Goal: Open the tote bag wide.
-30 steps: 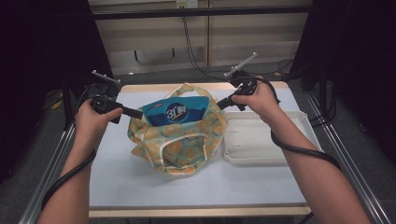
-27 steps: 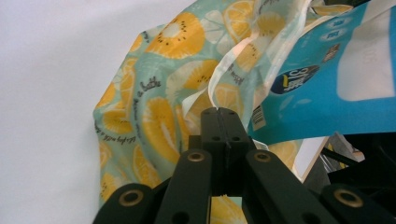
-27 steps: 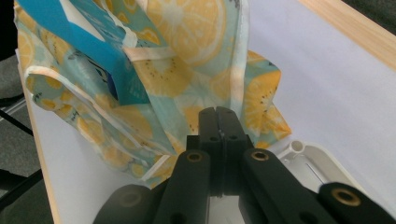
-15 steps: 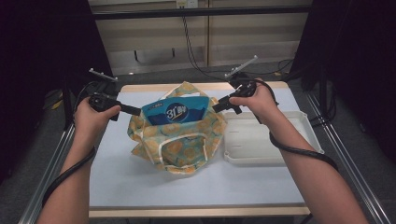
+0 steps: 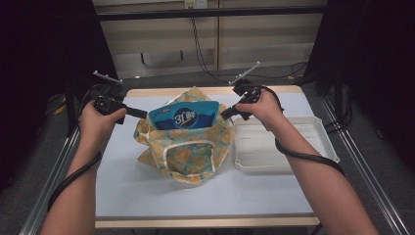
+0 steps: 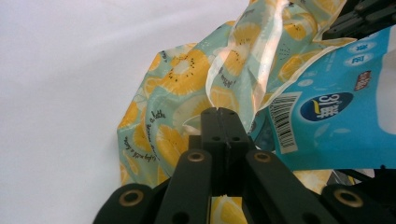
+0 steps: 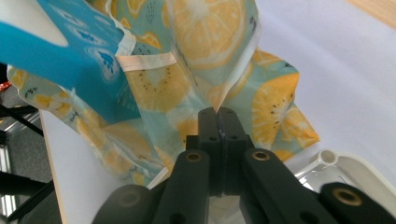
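On the white table (image 5: pixel 147 196), the lemon-print bag (image 5: pixel 183 147) sits mid-table near the back edge, holding the blue pouch (image 5: pixel 183 116). Left gripper (image 5: pixel 142 114) and right gripper (image 5: pixel 226 113) each pinch its rim; lift evenly, keeping the pouch upright.

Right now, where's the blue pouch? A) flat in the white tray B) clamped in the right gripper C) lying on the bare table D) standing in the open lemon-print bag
D: the blue pouch stands inside the lemon-print bag, whose mouth the left gripper and right gripper pinch at either side; the white tray sits beside it.
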Tool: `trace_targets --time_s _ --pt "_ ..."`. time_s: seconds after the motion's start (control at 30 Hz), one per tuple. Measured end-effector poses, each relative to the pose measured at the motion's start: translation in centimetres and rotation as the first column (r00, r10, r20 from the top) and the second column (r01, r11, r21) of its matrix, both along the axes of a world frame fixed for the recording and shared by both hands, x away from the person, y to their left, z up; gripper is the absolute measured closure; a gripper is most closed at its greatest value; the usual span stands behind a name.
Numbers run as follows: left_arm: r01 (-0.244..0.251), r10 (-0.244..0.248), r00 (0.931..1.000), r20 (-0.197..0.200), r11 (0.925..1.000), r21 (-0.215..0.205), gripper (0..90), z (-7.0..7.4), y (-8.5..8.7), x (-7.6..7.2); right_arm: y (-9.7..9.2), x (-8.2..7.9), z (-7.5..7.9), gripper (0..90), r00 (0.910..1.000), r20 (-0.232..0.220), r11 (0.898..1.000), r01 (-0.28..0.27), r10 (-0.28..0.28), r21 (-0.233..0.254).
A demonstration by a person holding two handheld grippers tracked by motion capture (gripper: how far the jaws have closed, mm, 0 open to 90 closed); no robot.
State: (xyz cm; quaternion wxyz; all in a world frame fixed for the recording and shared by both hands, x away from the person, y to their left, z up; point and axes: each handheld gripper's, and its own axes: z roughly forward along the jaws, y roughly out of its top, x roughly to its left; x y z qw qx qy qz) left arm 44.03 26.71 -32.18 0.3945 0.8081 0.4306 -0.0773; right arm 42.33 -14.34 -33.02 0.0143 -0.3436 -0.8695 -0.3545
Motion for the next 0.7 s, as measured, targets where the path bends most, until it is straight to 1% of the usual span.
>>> trace_targets --time_s 0.03,0.07,0.1,0.13,0.17,0.2,0.23,0.27,0.3,0.33,0.37,0.4,0.47,0.5,0.53,0.57,0.6,0.67,0.7 --pt "0.005 -0.005 1.0000 0.001 0.9999 0.009 90.0 0.0 0.0 0.0 0.0 0.0 0.1 90.0 0.9999 -0.006 1.000 0.009 -0.009 -0.004" --pt "0.017 -0.017 0.9999 -0.004 0.9998 0.005 90.0 -0.1 0.0 0.1 0.0 0.0 0.1 90.0 0.9999 0.001 1.000 0.012 -0.012 -0.006" --pt "0.000 0.000 1.0000 0.009 0.9998 0.019 90.0 -0.1 -0.2 0.2 -0.1 0.1 0.1 90.0 0.9998 0.012 1.000 0.013 -0.013 -0.008" --pt "-0.008 0.008 1.0000 0.003 0.9998 0.017 90.0 -0.1 -0.4 0.2 -0.1 0.2 0.2 90.0 0.9994 0.015 0.999 0.032 -0.032 -0.007" --pt "0.006 -0.006 0.9999 0.012 0.9994 0.033 90.0 -0.1 -0.3 0.4 -0.1 0.3 0.3 90.0 0.9987 0.017 0.999 0.049 -0.049 -0.009" --pt "0.009 -0.009 0.9999 0.005 0.9997 0.022 90.0 -0.2 -0.5 0.5 -0.2 0.5 0.3 90.0 0.9983 0.018 0.998 0.055 -0.055 -0.009" --pt "-0.002 0.002 0.9999 0.014 0.9996 0.028 90.0 -0.2 -0.6 0.6 -0.2 0.6 0.4 90.0 0.9978 0.020 0.998 0.063 -0.063 -0.004" --pt "0.003 -0.004 0.9998 0.018 0.9994 0.035 90.0 -0.2 -0.7 0.7 -0.3 0.8 0.5 90.0 0.9975 0.024 0.998 0.066 -0.066 -0.004" --pt "-0.006 0.006 0.9999 0.013 0.9998 0.022 90.0 -0.3 -0.8 0.8 -0.3 0.9 0.5 90.0 0.9971 0.025 0.997 0.073 -0.073 -0.009" --pt "0.008 -0.009 0.9998 0.017 0.9991 0.042 90.0 -0.4 -0.8 1.0 -0.3 1.0 0.5 90.0 0.9966 0.025 0.997 0.079 -0.079 -0.013" --pt "-0.006 0.006 0.9999 0.013 0.9994 0.033 90.0 -0.5 -1.0 1.1 -0.3 1.1 0.4 90.0 0.9958 0.025 0.996 0.088 -0.088 -0.014" --pt "-0.003 0.003 0.9999 0.015 0.9995 0.033 90.0 -0.7 -1.1 1.3 -0.4 1.2 0.4 90.0 0.9950 0.025 0.995 0.097 -0.096 -0.009" --pt "-0.012 0.012 0.9997 0.023 0.9993 0.035 90.0 -0.8 -1.2 1.5 -0.5 1.4 0.4 90.0 0.9932 0.035 0.994 0.111 -0.111 -0.006" --pt "-0.013 0.012 0.9997 0.023 0.9995 0.029 90.0 -0.9 -1.2 1.6 -0.5 1.5 0.4 90.0 0.9925 0.027 0.993 0.119 -0.119 -0.002" --pt "-0.015 0.014 0.9995 0.028 0.9994 0.032 90.0 -1.0 -1.2 1.8 -0.5 1.6 0.4 90.0 0.9924 0.030 0.993 0.120 -0.120 -0.001" --pt "-0.025 0.024 0.9996 0.016 0.9992 0.030 90.0 -1.1 -1.3 1.8 -0.5 1.8 0.4 90.0 0.9917 0.043 0.993 0.121 -0.121 -0.003" --pt "-0.027 0.026 0.9995 0.018 0.9991 0.033 90.0 -1.3 -1.3 1.9 -0.4 1.8 0.4 90.0 0.9915 0.031 0.992 0.127 -0.126 -0.011" --pt "-0.022 0.022 0.9996 0.017 0.9993 0.030 90.0 -1.6 -1.2 2.2 -0.3 1.9 0.3 90.0 0.9909 0.027 0.991 0.132 -0.132 -0.023" --pt "-0.030 0.030 0.9994 0.019 0.9991 0.029 90.0 -1.7 -1.2 2.2 -0.1 2.0 0.3 90.0 0.9914 0.017 0.991 0.130 -0.130 -0.031"
